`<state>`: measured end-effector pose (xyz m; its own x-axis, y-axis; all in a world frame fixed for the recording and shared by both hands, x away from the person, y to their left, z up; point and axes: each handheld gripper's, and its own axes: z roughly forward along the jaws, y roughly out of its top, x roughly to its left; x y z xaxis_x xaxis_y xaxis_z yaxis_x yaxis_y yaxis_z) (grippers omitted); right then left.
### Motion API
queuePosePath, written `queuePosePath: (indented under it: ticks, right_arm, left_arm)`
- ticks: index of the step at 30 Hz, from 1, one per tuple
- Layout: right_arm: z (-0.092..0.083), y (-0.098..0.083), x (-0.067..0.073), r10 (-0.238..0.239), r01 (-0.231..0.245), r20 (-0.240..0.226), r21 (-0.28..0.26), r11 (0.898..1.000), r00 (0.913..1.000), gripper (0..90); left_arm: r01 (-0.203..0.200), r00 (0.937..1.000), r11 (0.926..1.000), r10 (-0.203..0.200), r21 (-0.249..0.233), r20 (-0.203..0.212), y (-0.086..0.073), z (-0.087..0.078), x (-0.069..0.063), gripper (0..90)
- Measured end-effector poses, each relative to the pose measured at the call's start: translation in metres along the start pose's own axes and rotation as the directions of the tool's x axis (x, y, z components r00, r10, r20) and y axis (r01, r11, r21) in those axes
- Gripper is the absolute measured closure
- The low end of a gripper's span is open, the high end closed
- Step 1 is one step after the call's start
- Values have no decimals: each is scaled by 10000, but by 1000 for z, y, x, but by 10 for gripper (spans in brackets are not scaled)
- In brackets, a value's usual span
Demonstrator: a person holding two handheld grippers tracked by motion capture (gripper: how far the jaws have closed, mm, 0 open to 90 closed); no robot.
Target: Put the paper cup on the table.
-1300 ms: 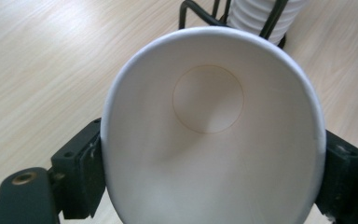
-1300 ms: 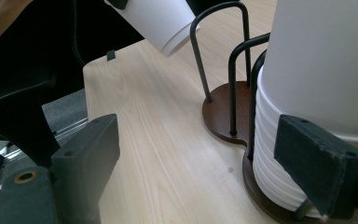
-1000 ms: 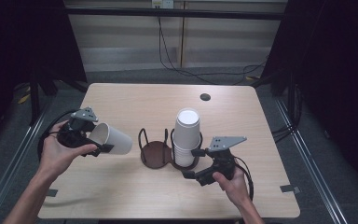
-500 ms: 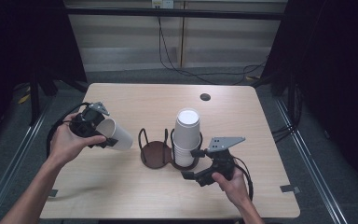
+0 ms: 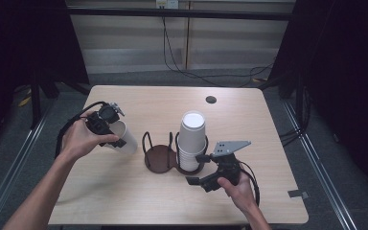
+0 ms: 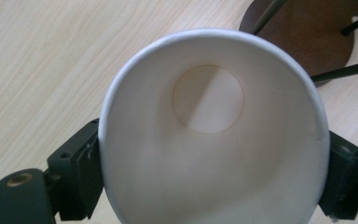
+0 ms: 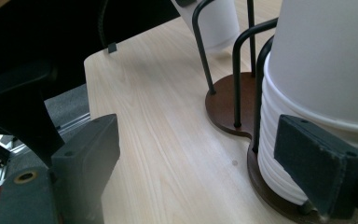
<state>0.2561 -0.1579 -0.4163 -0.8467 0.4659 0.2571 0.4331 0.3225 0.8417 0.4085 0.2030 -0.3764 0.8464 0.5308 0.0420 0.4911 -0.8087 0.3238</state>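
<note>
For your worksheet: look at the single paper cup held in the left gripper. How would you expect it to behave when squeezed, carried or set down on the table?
The paper cup is thin-walled and empty, so it is probably very light and would likely dent if the left gripper squeezed hard. Its rim already looks slightly oval between the jaws. Laid on its side on the table, the tapered shape would probably roll in a curve.

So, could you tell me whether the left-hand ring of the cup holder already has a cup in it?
No, the high view shows the cup holder with a bare brown base in its left ring, while the cup stack fills the right one.
</note>
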Motion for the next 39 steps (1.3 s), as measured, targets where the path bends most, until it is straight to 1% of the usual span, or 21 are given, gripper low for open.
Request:
queuePosePath:
  ticks: [1, 3, 4, 8, 9, 12, 13, 15, 19, 24, 26, 27, 28, 29, 30, 32, 33, 35, 36, 37, 39]
  right_arm:
    - [-1, 0, 0, -5, 5, -22, -41, 10000, 10000, 148]
    - [-1, 0, 1, -45, 45, 16, -17, 10000, 10000, 148]
    - [-1, 0, 0, -32, 32, 0, -31, 10000, 10000, 147]
    - [1, -2, -2, 92, -92, -36, -28, 10000, 10000, 148]
    - [2, -2, -3, 132, -132, -68, -7, 9999, 9999, 148]
    - [2, -3, -4, 172, -172, -38, -3, 9999, 9998, 147]
    - [2, -3, -5, 193, -193, -55, -11, 9998, 9998, 147]
    - [2, -3, -5, 196, -196, -54, -26, 9998, 9998, 148]
    - [2, -4, -6, 275, -275, 4, -5, 9996, 9996, 148]
    - [1, -5, -8, 396, -395, 31, -89, 9992, 9992, 148]
    - [1, -5, -8, 374, -373, 44, -83, 9993, 9993, 148]
    - [1, -5, -8, 366, -366, 53, -88, 9993, 9993, 148]
    - [1, -5, -7, 363, -363, 48, -80, 9993, 9993, 148]
    - [1, -5, -7, 361, -361, 59, -59, 9993, 9993, 148]
    - [1, -5, -7, 342, -341, 60, -40, 9994, 9994, 148]
    - [1, -5, -8, 359, -358, 67, -62, 9993, 9993, 148]
    - [1, -6, -8, 364, -364, 84, -51, 9993, 9993, 148]
    - [1, -6, -8, 363, -363, 81, -54, 9993, 9993, 148]
    - [1, -6, -7, 358, -357, 76, -52, 9993, 9993, 148]
    - [1, -6, -7, 359, -358, 78, -63, 9993, 9993, 148]
    - [1, -6, -8, 399, -399, 75, -65, 9992, 9992, 148]
  left_arm:
    - [94, 10000, 10000, -94, 21, -15, 1, 3, 0, 131]
    - [4, 9999, 9996, -1, 277, -114, 4, 7, 1, 129]
    - [15, 9997, 9995, -7, 325, -231, 5, 10, 1, 126]
    - [55, 9994, 9987, -38, 498, -331, 9, 20, -2, 119]
    - [-12, 9995, 9983, 31, 586, -330, 10, 22, -1, 117]
    - [103, 9984, 9963, -55, 849, -560, 11, 25, -3, 102]
    - [176, 9984, 9961, -128, 868, -547, 11, 25, -4, 98]
    - [278, 9991, 9965, -251, 793, -345, 10, 27, -4, 91]
    - [319, 9988, 9976, -295, 609, -399, 11, 29, -4, 77]
    - [441, 9984, 9972, -419, 603, -369, 14, 33, -4, 69]
    - [126, 9997, 9977, -111, 661, -232, 13, 34, -4, 67]
    - [144, 9998, 9983, -135, 570, -158, 13, 35, -4, 65]
    - [158, 9999, 9979, -154, 623, -67, 13, 36, -4, 63]
    - [251, 9997, 9977, -248, 628, -56, 13, 38, -4, 62]
    - [182, 9998, 9974, -179, 690, -49, 13, 40, -5, 62]
    - [280, 9995, 9958, -267, 875, -156, 12, 43, -5, 60]
    - [334, 9991, 9960, -313, 828, -270, 11, 45, -6, 67]
    - [432, 9989, 9962, -419, 751, -199, 9, 48, -6, 80]
    - [433, 9991, 9964, -431, 734, -40, 8, 49, -5, 87]
    - [421, 9991, 9968, -419, 681, -38, 7, 49, -5, 105]
    - [370, 9993, 9975, -371, 601, 5, 4, 50, -5, 97]
